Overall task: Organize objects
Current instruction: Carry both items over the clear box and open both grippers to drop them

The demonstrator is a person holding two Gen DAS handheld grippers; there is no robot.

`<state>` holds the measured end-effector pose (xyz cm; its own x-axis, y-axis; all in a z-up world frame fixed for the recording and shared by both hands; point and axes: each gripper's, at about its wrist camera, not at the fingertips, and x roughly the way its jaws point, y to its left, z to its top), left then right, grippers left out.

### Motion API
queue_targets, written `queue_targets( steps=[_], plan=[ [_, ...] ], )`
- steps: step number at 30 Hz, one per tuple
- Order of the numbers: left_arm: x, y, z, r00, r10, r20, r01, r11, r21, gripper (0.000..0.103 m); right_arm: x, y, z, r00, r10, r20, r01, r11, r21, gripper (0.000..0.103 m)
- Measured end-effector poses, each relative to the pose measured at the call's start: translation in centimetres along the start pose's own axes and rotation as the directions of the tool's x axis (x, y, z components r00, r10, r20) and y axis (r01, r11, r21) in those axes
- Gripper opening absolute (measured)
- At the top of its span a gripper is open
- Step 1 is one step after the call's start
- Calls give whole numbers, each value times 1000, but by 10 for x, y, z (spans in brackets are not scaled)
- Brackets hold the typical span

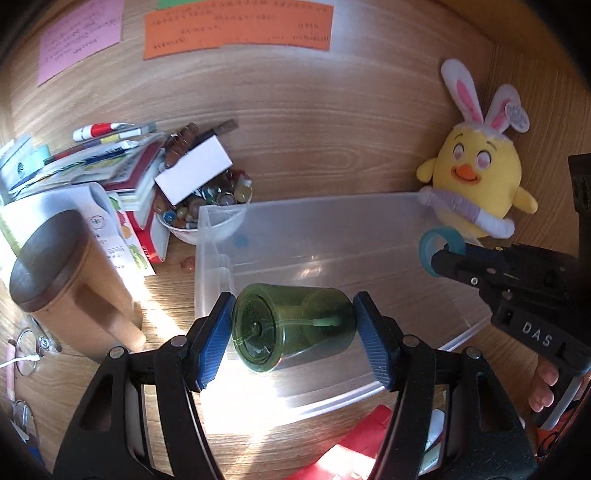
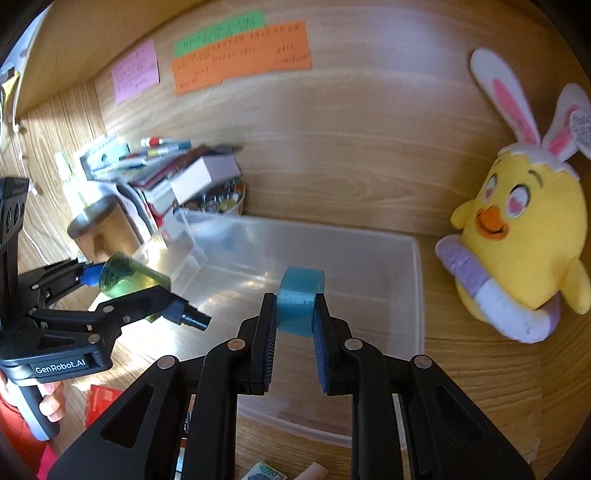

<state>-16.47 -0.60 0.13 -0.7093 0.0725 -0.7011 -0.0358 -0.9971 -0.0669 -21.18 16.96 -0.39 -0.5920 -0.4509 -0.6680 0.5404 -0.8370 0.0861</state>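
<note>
While both tools hover over the clear plastic bin (image 1: 221, 229) at frame centre, its floor lies bare. Left gripper (image 1: 293, 325), half-wide, clamps a green translucent cup (image 1: 291, 326) sideways; right gripper (image 2: 294, 325), nearly closed, pinches a blue tape roll (image 2: 300, 299).

Home desk nook: wooden desk (image 1: 314, 122), sticky notes (image 1: 236, 27), book pile (image 1: 122, 173), plush chick (image 2: 524, 236).

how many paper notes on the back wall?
3: a pink note on the left, an orange note to its right, and a green note partly tucked behind the orange one's top edge. More may be out of frame.
</note>
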Motion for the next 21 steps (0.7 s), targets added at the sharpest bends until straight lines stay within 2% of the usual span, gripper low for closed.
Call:
queue_targets(
  steps=[5, 10, 21],
  plan=[
    [12, -3, 0, 1000, -3, -29, 3, 1000, 14, 65, 12, 0, -4, 999, 4, -44, -4, 1000, -12, 17],
    [17, -9, 0, 1000, 12, -26, -11, 999, 33, 65, 19, 2, -5, 997, -3, -71, 2, 1000, -21, 17],
    [18, -15, -4, 999, 8, -46, -6, 999, 54, 67, 23, 8, -7, 996, -18, -93, 14, 999, -43, 17]
  ],
)
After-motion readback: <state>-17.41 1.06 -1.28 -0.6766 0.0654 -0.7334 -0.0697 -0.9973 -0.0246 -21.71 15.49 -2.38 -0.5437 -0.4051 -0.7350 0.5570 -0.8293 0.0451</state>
